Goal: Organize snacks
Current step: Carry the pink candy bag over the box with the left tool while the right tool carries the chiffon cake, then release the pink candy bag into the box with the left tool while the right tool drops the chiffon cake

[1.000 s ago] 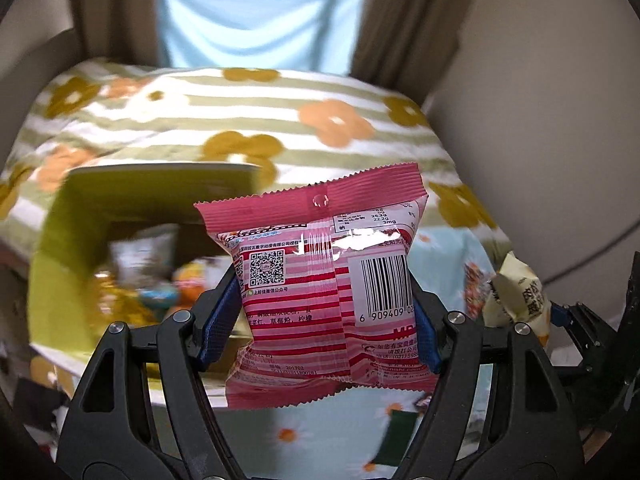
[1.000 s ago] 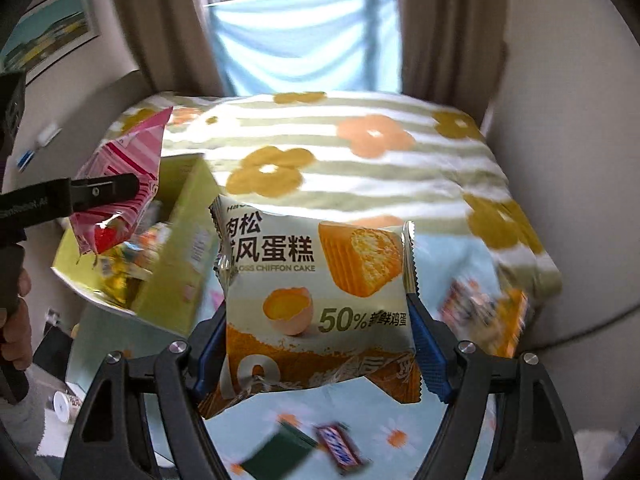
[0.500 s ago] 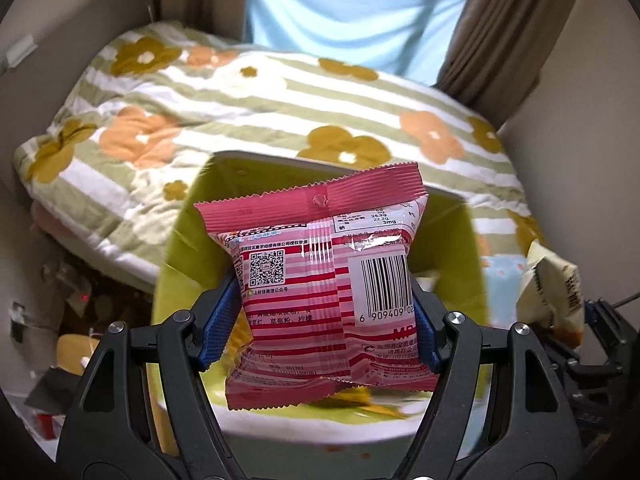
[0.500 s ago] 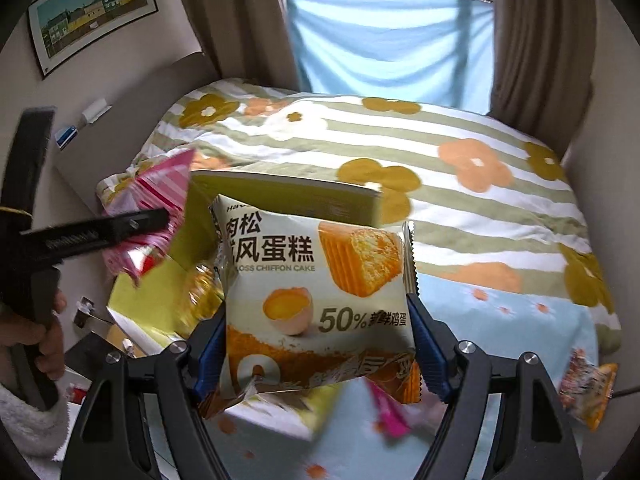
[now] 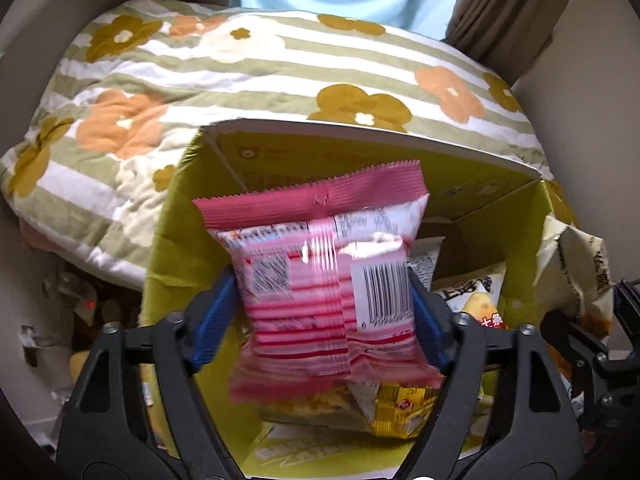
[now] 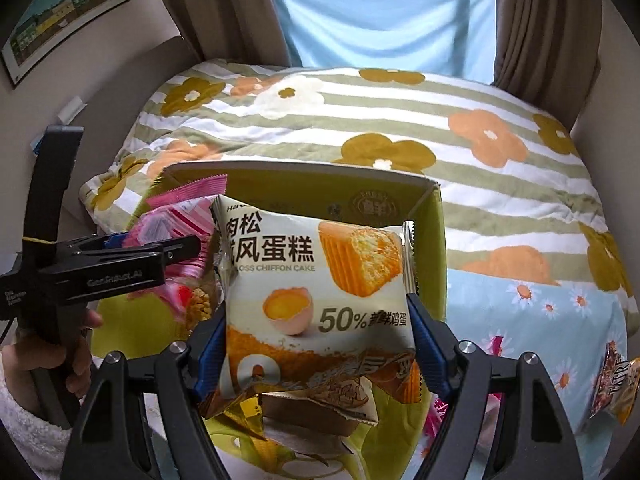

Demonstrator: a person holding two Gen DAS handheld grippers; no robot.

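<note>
A: Since both packs are light, soft film, where's the hold?
B: Left gripper [image 5: 320,312] jaws pinching pink striped foil snack pack [image 5: 316,280] mid-sides, over yellow-green cardboard box [image 5: 480,184]. Right gripper [image 6: 316,344] jaws pinching cream chiffon cake packet [image 6: 316,288] likewise, near box's right wall. Crushable; grip lightly.

Both cams rode my tools, looking fwd along the fingers and down. Left cam sat close over the green box [image 5: 188,216], bed [image 5: 240,64] beyond. Right cam was just to its right, a bit further back, same heading. Shared: box [image 6: 434,248], bed [image 6: 400,120], curtains; right view also caught my left tool [image 6: 188,246] side-on.
</note>
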